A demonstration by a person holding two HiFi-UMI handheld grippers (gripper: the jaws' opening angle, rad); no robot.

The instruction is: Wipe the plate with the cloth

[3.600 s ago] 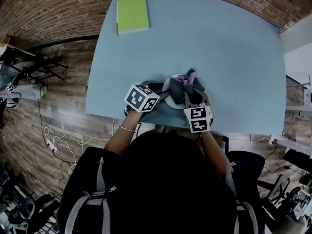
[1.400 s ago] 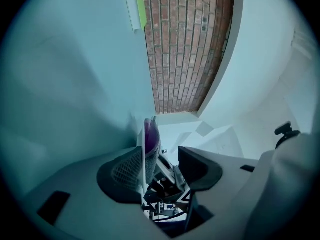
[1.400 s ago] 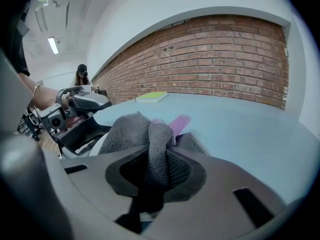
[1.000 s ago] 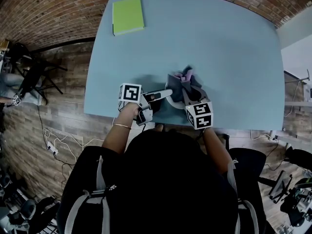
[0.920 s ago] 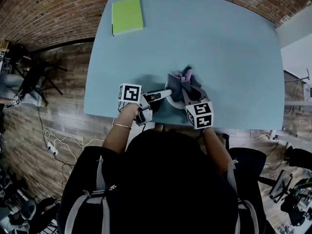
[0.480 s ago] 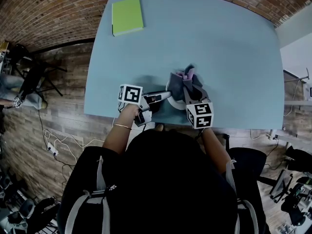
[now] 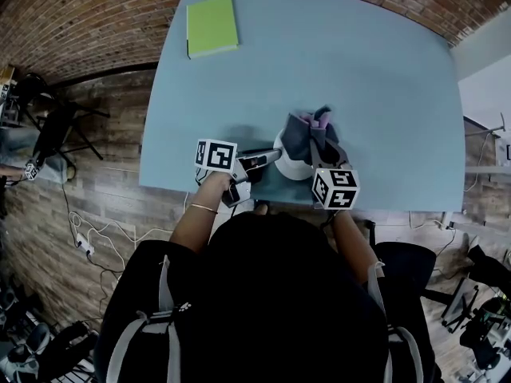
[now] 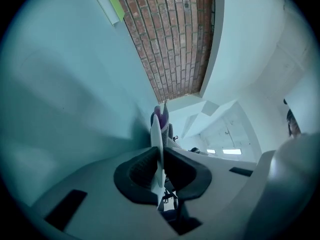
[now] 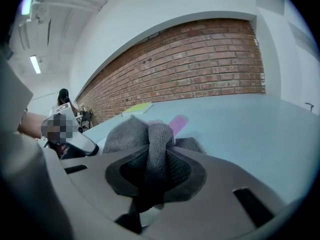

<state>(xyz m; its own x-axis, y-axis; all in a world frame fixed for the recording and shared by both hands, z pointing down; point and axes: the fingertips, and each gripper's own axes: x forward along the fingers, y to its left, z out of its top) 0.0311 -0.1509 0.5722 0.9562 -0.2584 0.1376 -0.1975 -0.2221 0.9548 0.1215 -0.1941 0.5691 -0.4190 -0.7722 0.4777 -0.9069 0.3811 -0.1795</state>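
Observation:
A white plate (image 7: 294,168) sits near the front edge of the blue table (image 7: 367,70). My left gripper (image 7: 275,155) reaches in from the left; its jaws have just been closing and now pinch the plate's rim, a thin white edge (image 8: 157,134) between the pads. My right gripper (image 7: 318,146) is shut on a bunched grey cloth (image 7: 306,132) with a pink strip (image 9: 177,121), held over the plate. In the right gripper view the cloth (image 9: 150,144) fills the jaws. How the cloth meets the plate's face is hidden.
A green notebook (image 7: 212,25) lies at the table's far left corner. A brick wall (image 9: 200,59) runs behind the table. Wooden floor, cables and chairs (image 7: 56,126) lie to the left. The person's body hides the table's front edge below the grippers.
The left gripper's jaws have closed onto the plate's rim. The right gripper and the cloth have shifted slightly to the right over the plate.

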